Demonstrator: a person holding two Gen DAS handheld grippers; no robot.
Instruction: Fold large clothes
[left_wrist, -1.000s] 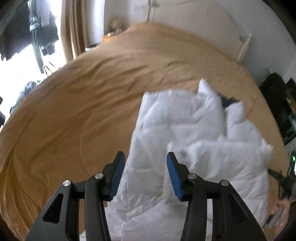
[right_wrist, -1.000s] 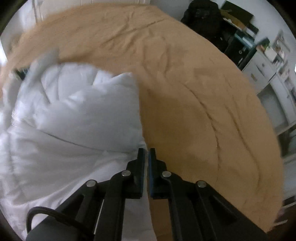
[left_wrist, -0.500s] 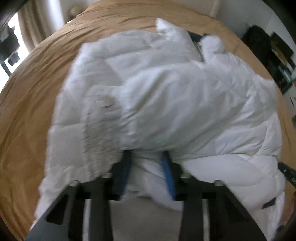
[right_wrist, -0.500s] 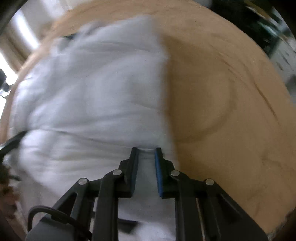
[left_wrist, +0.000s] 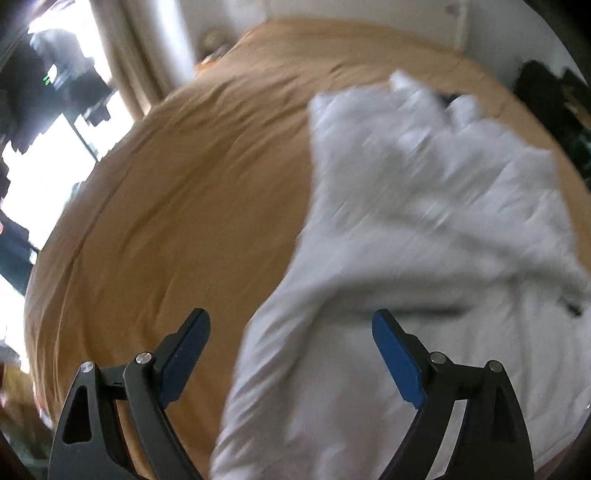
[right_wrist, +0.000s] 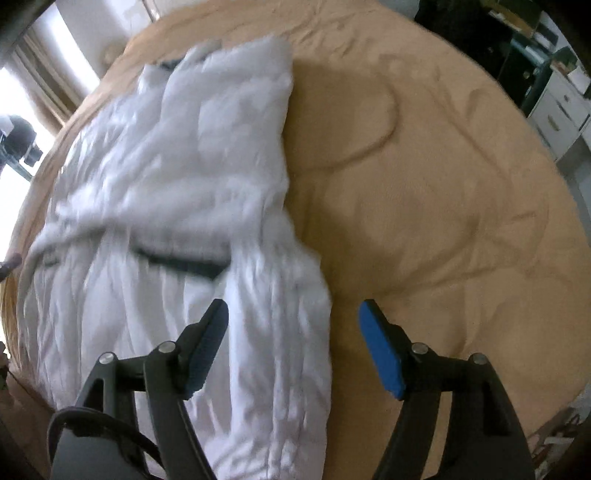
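Observation:
A white puffy quilted jacket (left_wrist: 424, 236) lies spread on a tan bedspread (left_wrist: 184, 206); it also shows in the right wrist view (right_wrist: 177, 206), with a dark strip across its middle. My left gripper (left_wrist: 291, 354) is open and empty above the jacket's near left edge. My right gripper (right_wrist: 293, 349) is open and empty above the jacket's near right edge. Both views are motion-blurred.
The tan bedspread (right_wrist: 443, 184) extends right of the jacket. A bright window with curtains (left_wrist: 122, 66) is at far left. White drawers (right_wrist: 557, 110) and dark clutter (right_wrist: 461, 22) stand beyond the bed at right. A white headboard wall (left_wrist: 369, 14) is at the far end.
Both grippers were closed down on the jacket's near part half a second ago; both now stand wide open and raised off it. The jacket lies flatter on the bed.

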